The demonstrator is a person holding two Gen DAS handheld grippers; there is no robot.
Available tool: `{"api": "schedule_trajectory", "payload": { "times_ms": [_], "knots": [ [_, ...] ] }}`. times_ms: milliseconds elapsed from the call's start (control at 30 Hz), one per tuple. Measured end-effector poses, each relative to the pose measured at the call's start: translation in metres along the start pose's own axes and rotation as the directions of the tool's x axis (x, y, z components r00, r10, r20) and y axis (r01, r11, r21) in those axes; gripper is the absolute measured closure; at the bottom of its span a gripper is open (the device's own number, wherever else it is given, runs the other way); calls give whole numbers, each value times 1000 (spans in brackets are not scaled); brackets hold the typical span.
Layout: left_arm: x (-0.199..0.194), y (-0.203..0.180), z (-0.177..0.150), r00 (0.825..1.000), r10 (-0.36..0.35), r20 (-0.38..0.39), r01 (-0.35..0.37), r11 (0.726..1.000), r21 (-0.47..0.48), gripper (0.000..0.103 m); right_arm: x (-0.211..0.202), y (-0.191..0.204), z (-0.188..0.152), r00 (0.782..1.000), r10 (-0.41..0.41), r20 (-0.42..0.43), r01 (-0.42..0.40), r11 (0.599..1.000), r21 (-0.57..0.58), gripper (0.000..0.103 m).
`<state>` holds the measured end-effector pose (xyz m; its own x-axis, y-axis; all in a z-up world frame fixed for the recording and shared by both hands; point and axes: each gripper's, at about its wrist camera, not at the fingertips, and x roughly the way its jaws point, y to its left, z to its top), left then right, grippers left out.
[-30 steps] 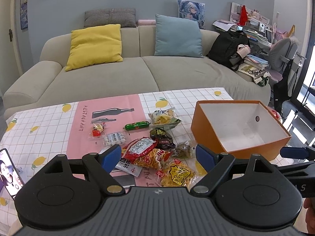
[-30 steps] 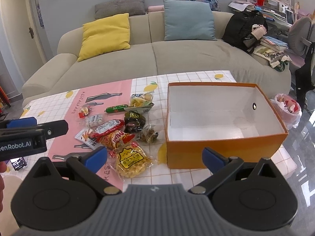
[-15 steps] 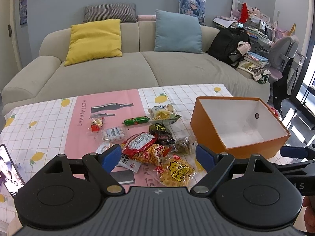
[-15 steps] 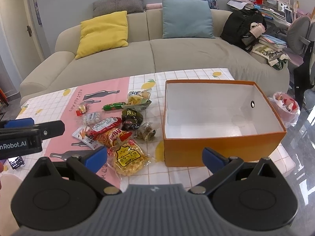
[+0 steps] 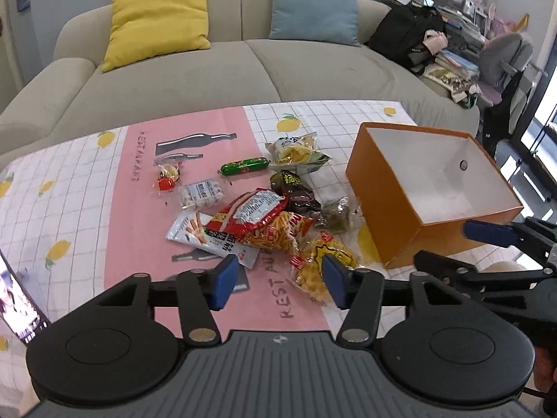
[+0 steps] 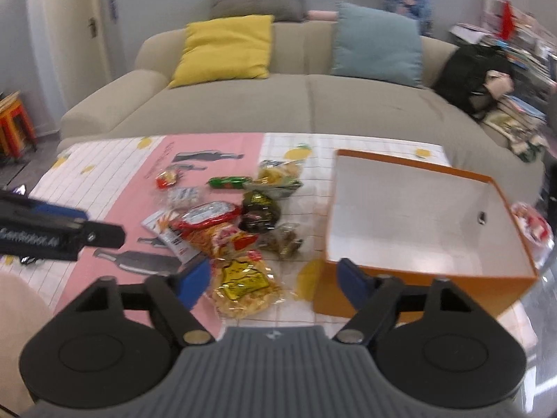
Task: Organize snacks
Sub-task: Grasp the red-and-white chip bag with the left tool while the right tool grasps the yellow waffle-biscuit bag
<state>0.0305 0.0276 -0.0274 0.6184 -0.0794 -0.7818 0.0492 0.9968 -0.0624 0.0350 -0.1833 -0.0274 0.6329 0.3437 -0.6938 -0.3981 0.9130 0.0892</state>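
Several snack packs lie in a loose pile on the tablecloth: a yellow chip bag [image 5: 322,261] [image 6: 243,284], a red pack [image 5: 254,209], a white stick-biscuit pack [image 5: 205,238], a green sausage [image 5: 243,167], a dark pack [image 5: 296,191]. An open, empty orange box [image 5: 390,216] [image 6: 417,284] stands right of the pile. My left gripper [image 5: 276,282] is open and empty, just before the pile, near the yellow bag. My right gripper [image 6: 275,280] is open and empty over the yellow bag and the box's near left corner.
A checked and pink cloth [image 5: 139,209] covers the table. A phone [image 5: 19,303] lies at its left edge. A beige sofa [image 5: 209,69] with yellow and blue cushions stands behind. A black bag and clutter sit at the far right.
Both grippers have moved forward and down toward the snack pile, which looks larger now. The left jaws have narrowed somewhat. The right view has swung left.
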Motion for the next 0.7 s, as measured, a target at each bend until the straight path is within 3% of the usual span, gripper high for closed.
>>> {"api": "schedule_trajectory", "payload": {
  "times_ms": [33, 200, 233, 467, 700],
  "knots": [
    [3, 1, 2, 1000, 8, -2, -8, 1000, 14, 45, 6, 5, 2, 1000, 16, -6, -16, 1000, -26, 41],
    [23, 12, 11, 1000, 17, -22, -15, 999, 51, 46, 34, 27, 11, 997, 75, -34, -78, 989, -126, 46],
    [27, 14, 12, 1000, 15, -26, -14, 998, 59, 43, 41, 30, 12, 995, 84, -50, -90, 987, -136, 46],
    [56, 30, 13, 996, -19, -84, 28, 994, 109, 39, 92, 43, 5, 972, 136, -193, -176, 963, -205, 37],
    [89, 33, 12, 987, -86, -136, 104, 986, 129, 39, 135, 37, -7, 952, 107, -286, -174, 960, -220, 28]
  ]
}}
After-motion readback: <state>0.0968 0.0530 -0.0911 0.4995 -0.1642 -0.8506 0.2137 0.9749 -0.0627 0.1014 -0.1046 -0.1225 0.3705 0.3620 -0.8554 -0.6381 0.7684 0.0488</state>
